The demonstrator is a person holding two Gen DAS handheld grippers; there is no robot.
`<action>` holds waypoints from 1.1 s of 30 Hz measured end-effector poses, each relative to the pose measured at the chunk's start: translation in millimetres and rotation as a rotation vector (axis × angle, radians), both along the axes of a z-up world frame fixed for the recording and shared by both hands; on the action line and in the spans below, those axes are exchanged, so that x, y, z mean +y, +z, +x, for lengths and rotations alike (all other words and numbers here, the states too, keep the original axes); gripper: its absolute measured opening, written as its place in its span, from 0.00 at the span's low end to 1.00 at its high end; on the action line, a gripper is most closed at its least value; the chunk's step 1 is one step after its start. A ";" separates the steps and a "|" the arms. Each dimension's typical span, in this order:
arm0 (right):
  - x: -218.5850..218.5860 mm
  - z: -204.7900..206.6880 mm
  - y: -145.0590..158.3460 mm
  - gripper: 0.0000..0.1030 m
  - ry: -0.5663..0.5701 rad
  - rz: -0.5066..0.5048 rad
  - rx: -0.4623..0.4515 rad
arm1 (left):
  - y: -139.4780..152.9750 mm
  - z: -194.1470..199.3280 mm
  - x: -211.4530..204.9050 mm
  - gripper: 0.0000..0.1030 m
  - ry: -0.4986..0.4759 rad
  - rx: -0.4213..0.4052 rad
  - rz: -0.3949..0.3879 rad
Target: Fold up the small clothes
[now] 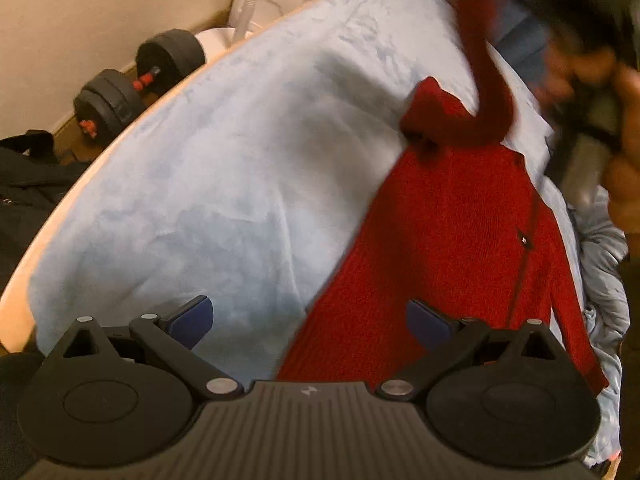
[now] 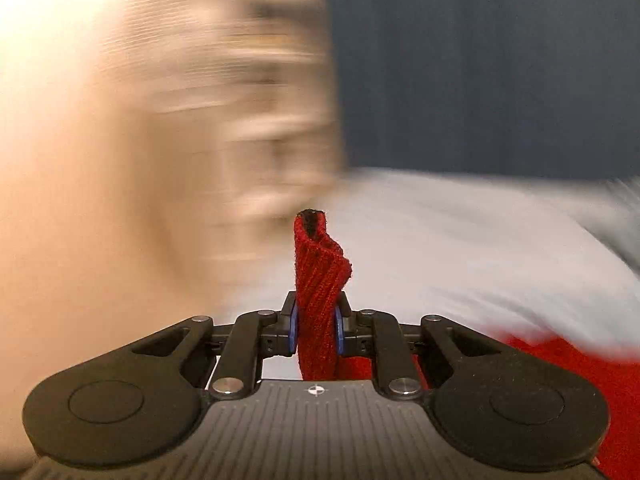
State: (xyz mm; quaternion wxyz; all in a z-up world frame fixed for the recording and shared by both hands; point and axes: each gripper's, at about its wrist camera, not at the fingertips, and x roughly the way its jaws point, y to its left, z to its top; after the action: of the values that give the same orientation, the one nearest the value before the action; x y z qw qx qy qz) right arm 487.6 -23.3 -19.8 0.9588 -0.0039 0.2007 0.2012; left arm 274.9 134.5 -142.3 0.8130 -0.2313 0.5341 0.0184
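1. Lying across a pale blue fleece blanket (image 1: 208, 184) on a round wooden table (image 1: 24, 300): red knit sweater (image 1: 452, 240), body flat at the right side of the cloth, one sleeve pulled up off the surface.
2. Beyond the table edge on the floor: black dumbbell (image 1: 136, 84) with red collars, beside a cream wall (image 1: 80, 8); dark bag (image 1: 28, 184) at far left.
3. Behind the table, a dark blue backdrop (image 2: 480, 72); rest of the right wrist view smeared by motion blur.
4. Left gripper (image 1: 310, 318): blue pads (image 1: 192, 316) spread wide apart, holding nothing, poised over the sweater's lower edge and the blanket.
5. Right gripper (image 2: 316, 330): clamped tight on the sleeve cuff (image 2: 318, 256), ribbed end sticking up past the pads.
6. Seen blurred in the left wrist view: right hand (image 1: 624, 152) raised above the table, sleeve stretched up toward it.
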 end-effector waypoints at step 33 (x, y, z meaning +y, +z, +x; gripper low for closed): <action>-429.6 21.0 -184.7 0.46 -0.768 0.442 0.408 | -24.9 31.4 -81.2 1.00 -0.140 0.072 0.051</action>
State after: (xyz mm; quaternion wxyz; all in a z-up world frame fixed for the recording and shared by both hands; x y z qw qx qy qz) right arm 508.6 -452.9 -204.5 0.8827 0.3137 0.3238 -0.1327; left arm 306.3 53.3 -167.2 0.7983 -0.1718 0.5770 -0.0168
